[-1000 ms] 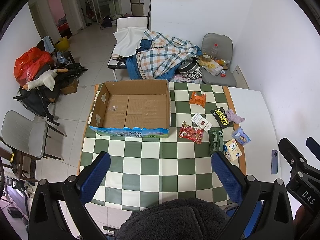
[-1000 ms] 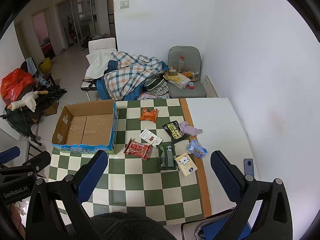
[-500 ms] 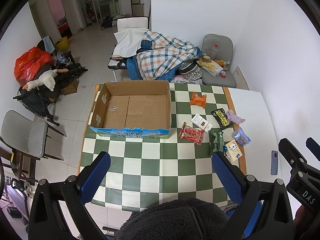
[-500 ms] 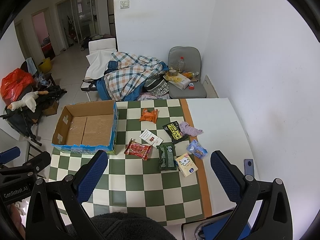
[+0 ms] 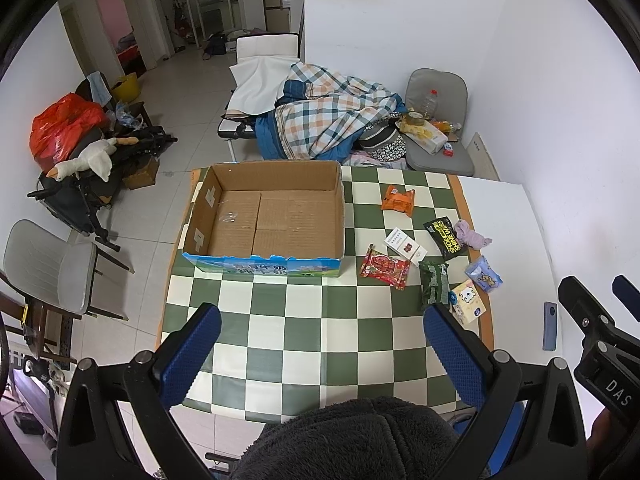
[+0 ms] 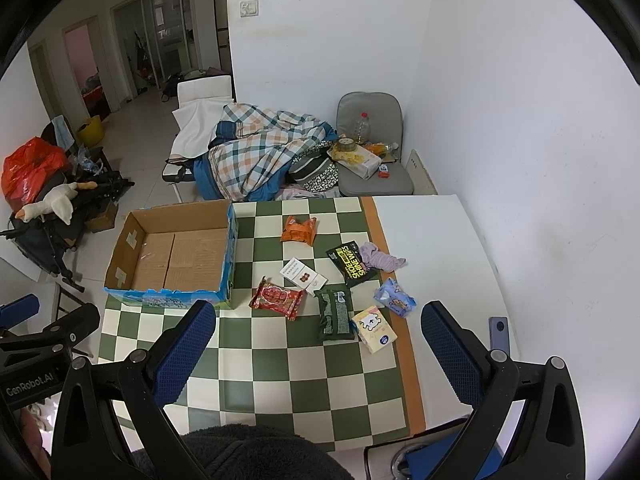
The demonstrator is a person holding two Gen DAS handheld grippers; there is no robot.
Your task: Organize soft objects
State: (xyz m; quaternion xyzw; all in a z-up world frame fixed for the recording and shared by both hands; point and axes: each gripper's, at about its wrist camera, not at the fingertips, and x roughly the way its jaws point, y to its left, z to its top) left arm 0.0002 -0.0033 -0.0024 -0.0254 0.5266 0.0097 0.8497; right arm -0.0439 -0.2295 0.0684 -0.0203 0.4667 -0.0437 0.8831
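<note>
Both grippers are held high above the worktop [image 5: 280, 344], each with its jaws spread wide and nothing between them. Seen past the left gripper [image 5: 320, 352], an open cardboard box [image 5: 264, 216] is set ahead of the jaws and slightly to their left, its inside bare. The soft packets are scattered ahead of the right gripper [image 6: 318, 346], between its jaws and the far edge of the checked cloth: a red snack packet [image 6: 276, 298], a dark green pack [image 6: 335, 314], a cream tissue pack [image 6: 375, 329], a pale blue pack [image 6: 394, 302], a black wipes pouch [image 6: 352, 266], a lilac cloth [image 6: 380, 260], a white carton [image 6: 303, 276] and, farthest off, an orange packet [image 6: 299, 230]. A phone [image 6: 499, 335] is seen just beyond the right-hand jaw, well apart from the packets. A dark fleece sleeve [image 5: 352, 440] is visible under the jaws.
</note>
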